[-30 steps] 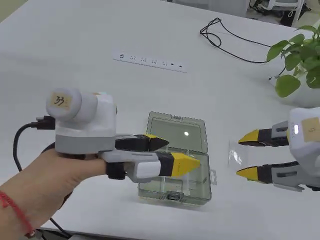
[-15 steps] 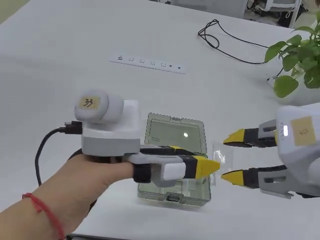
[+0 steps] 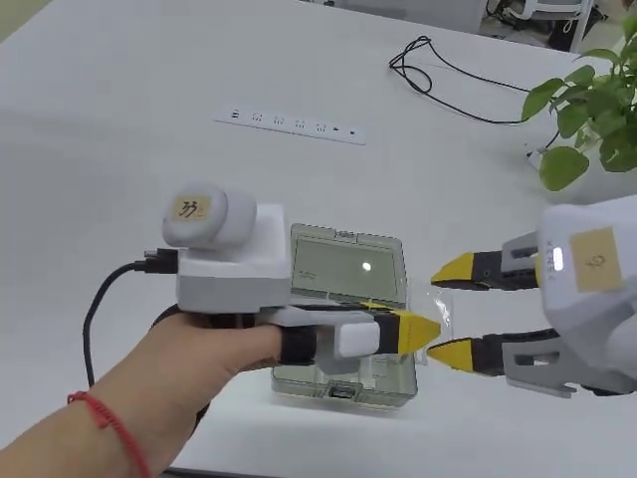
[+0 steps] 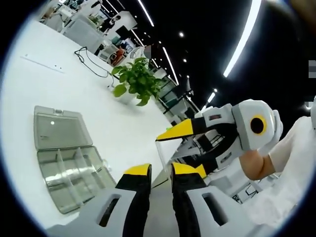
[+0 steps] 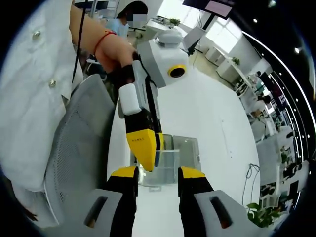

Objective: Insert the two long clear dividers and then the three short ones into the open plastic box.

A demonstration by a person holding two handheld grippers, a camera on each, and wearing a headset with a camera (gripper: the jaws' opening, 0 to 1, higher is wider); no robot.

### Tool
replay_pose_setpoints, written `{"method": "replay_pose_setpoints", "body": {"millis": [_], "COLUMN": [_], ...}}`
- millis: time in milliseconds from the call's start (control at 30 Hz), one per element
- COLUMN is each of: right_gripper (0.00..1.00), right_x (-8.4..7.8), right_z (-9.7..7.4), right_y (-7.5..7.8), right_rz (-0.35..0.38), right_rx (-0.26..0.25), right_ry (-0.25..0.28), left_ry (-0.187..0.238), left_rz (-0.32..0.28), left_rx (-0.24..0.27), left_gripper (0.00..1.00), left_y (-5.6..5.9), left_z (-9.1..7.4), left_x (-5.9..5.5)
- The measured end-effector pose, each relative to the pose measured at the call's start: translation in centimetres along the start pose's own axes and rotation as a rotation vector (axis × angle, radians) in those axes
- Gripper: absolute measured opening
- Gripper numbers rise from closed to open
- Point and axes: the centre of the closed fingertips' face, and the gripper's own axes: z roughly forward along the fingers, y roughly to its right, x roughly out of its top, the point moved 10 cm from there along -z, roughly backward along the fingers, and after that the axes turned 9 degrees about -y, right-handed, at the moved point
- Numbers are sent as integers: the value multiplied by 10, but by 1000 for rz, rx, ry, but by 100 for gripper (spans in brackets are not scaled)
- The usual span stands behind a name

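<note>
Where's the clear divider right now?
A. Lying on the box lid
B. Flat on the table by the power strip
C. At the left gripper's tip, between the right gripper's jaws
C: the clear divider stands at the left gripper tip, between the right gripper and its spread jaws.

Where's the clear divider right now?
Head view: the clear divider is right of the open box, pinched by the left gripper, just ahead of the open right gripper.

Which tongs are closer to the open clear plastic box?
Left. The left tongs hang over the right edge of the open clear plastic box; the right tongs sit off its right side, jaws open, apart from it.
</note>
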Motion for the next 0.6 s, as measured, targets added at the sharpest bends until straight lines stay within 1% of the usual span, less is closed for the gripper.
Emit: {"method": "replay_pose_setpoints", "body": {"millis": [267,433,533,567,600], "right_gripper": [33,33,33,33,33], "right_x": [2,2,2,2,2], "right_z": [2,2,2,2,3], "right_y": [-2,-2,-2,-2,-3], "right_rz": [-13,-12,-18,-20,-21], "right_rx": [2,1,-2,-1,-1], "right_ry": [-11,-11,-13,-12,-11], "left_ry": [-8,-7,-3,-11,-6], "left_rz": [-3,-9,-26,-27,-24], "left_rx": [-14,-16,-21,-21,-21], "left_gripper": [0,0,0,0,0], "left_y": [1,1,1,1,1], "left_z": [1,1,1,1,1], "left_x": [-2,-2,-3,-3,-3]}}
